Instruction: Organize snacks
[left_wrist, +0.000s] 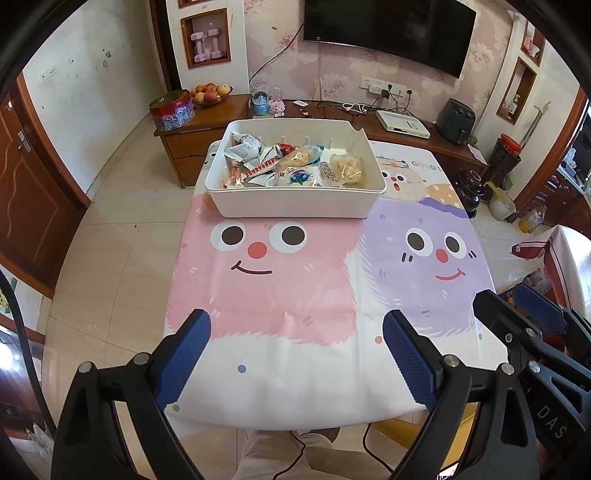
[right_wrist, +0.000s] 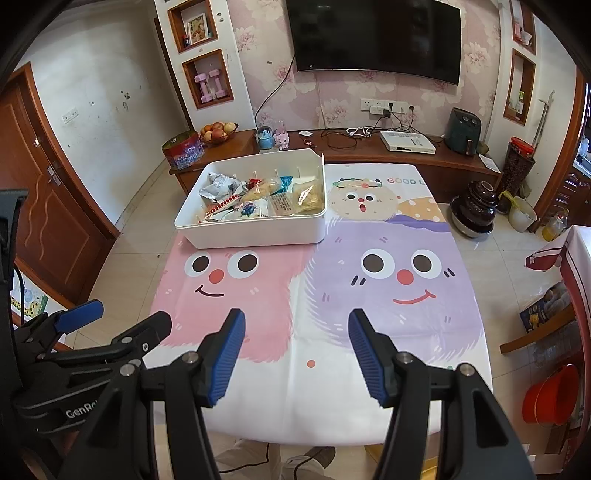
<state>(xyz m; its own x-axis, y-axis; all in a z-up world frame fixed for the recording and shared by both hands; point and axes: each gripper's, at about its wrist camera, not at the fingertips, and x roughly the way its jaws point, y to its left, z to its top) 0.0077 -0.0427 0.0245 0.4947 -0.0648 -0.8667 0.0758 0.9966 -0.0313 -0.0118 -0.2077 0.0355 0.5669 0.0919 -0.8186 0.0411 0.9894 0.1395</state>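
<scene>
- Your left claw (left_wrist: 295, 354) hung over the near edge of the table (left_wrist: 295, 391), its two blue pads (left_wrist: 410, 363) spread wide with nothing between them.
- Your right claw (right_wrist: 297, 356) hovered over the same near edge, just beside the left one, and its jaws also stood apart and empty.
- Each claw showed at the side of the other's camera: the right one at the right border of the left wrist view, the left one at the left border of the right wrist view.
- The snacks (left_wrist: 291, 166) lay piled in the white bin (left_wrist: 295, 206), which sat at the far end of the table, on the left half, above the pink face printed on the tablecloth (left_wrist: 258, 295).
- In the bin you had crinkled silver packets (right_wrist: 221, 186) toward the left, two clear bags of pale yellow pieces (left_wrist: 349, 168) toward the right, and a white packet with a blue print (left_wrist: 301, 177) near the front wall.
- Both claws were well apart from the bin, with the bare cloth between them and it.
- Behind the table stood a low wooden cabinet (right_wrist: 369, 155) with a fruit bowl (right_wrist: 218, 133), under a wall-mounted television (right_wrist: 373, 35).
</scene>
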